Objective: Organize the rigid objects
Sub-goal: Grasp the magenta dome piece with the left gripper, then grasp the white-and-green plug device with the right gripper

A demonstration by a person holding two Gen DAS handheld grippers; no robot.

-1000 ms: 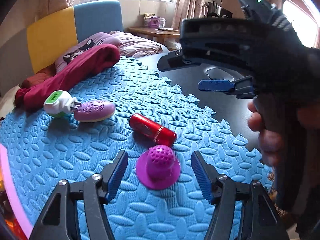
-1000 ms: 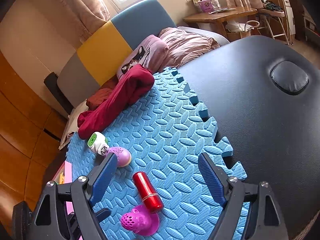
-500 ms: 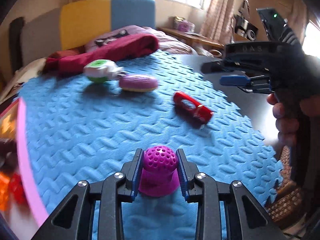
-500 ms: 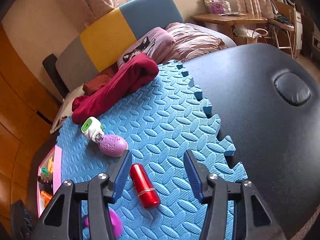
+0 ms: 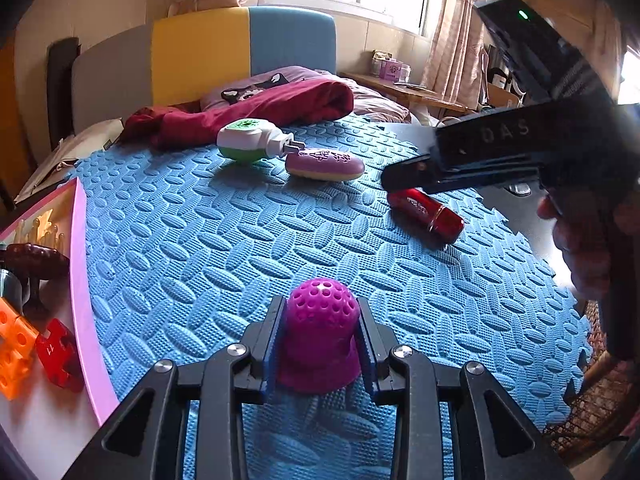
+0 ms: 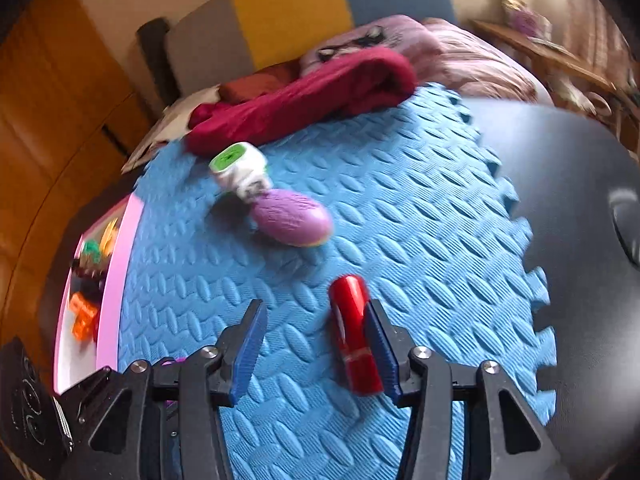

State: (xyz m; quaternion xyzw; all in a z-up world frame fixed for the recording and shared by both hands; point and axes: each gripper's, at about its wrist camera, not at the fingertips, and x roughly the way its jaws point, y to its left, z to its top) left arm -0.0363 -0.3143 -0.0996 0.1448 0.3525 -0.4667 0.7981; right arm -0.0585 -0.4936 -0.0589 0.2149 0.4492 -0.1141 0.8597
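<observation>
In the left wrist view, the left gripper (image 5: 320, 334) pinches the purple perforated dome (image 5: 319, 338) between its blue pads, near the front of the blue foam mat (image 5: 224, 240). The red cylinder (image 5: 426, 213) lies farther right, under the right gripper (image 5: 404, 174).

In the right wrist view, the right gripper (image 6: 316, 344) is spread; the red cylinder (image 6: 354, 332) lies just inside its right finger (image 6: 382, 346), apparently touching. A pink-rimmed tray (image 6: 118, 264) sits far left.

Right wrist view motion-blurred throughout. Pink tray (image 6: 116, 264) contents smeared, unreadable. Red tube (image 6: 354, 332) partly behind a fingertip (image 6: 380, 344); contact unclear. Left view: tray (image 5: 82, 280) cut by edge; tube's (image 5: 426, 214) far end hidden, possibly under right gripper (image 5: 404, 176).
</observation>
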